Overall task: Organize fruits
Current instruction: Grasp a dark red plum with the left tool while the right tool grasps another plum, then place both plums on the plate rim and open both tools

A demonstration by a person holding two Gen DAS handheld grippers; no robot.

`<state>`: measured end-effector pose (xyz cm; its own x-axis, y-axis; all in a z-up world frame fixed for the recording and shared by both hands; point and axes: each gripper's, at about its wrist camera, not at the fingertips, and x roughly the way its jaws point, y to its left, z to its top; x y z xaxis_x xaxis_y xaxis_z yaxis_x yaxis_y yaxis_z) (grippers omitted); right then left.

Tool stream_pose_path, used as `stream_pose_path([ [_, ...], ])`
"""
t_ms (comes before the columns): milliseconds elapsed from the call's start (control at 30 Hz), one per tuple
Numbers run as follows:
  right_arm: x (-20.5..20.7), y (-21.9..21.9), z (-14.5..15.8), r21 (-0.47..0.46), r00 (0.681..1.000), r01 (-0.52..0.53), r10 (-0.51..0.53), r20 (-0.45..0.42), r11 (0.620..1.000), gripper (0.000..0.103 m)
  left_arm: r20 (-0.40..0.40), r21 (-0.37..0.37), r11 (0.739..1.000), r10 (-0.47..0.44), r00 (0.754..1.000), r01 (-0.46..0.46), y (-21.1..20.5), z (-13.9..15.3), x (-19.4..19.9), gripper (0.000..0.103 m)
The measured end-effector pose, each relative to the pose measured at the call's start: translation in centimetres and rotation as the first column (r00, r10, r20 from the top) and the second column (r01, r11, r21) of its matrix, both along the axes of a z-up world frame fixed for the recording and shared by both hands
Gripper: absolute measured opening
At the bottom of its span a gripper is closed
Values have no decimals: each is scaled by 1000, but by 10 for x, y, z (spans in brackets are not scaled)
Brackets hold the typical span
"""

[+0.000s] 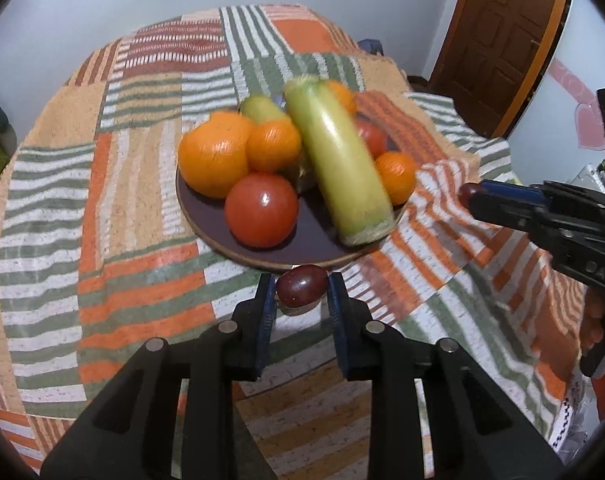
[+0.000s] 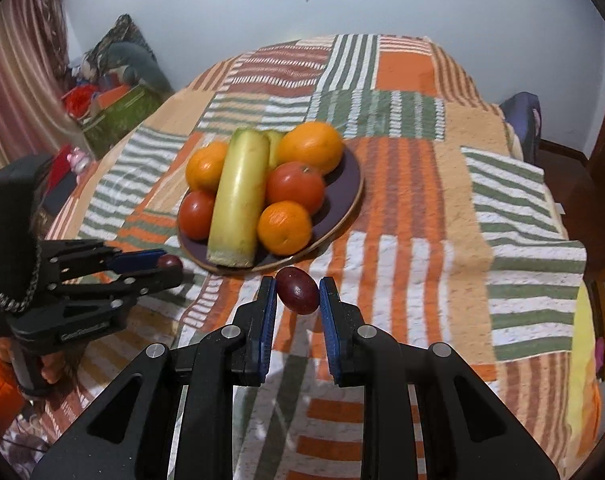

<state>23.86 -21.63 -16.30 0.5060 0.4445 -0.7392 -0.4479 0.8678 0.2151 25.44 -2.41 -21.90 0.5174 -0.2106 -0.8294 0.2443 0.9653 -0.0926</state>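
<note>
A dark plate (image 1: 314,244) (image 2: 348,188) on the patchwork cloth holds oranges (image 1: 214,156) (image 2: 312,146), tomatoes (image 1: 261,210) (image 2: 296,186) and a long yellow-green squash (image 1: 338,160) (image 2: 238,196). My left gripper (image 1: 301,294) is shut on a dark red grape (image 1: 301,290), just before the plate's near rim; it also shows in the right wrist view (image 2: 168,266) with its grape (image 2: 170,261). My right gripper (image 2: 298,294) is shut on another dark red grape (image 2: 297,290) near the plate's rim; it shows at the right of the left wrist view (image 1: 468,196) with its grape (image 1: 468,191).
The table is covered by an orange, green and white patchwork cloth (image 1: 102,220) (image 2: 442,220). A wooden door (image 1: 498,40) stands at the far right. Cushions and clutter (image 2: 118,80) lie beyond the table's left edge, near a striped curtain (image 2: 18,64).
</note>
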Motion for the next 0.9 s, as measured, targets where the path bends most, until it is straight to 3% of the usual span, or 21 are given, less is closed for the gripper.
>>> stream_pose_path([
  [200,14,-2,9,2,999,13,-13,42,1000,20,39,-20,1000,7,999,-6,-5,13,9,26],
  [367,32,1,9,5,998,18,-18,54,1000,20,25,-27,999,22,999,-21,-6,7,19,26],
  [900,58,10,-17,-1,1000,11,-11,-24,1000,21,-2,-30,999,34,999,-34,-7,-6,26,28],
])
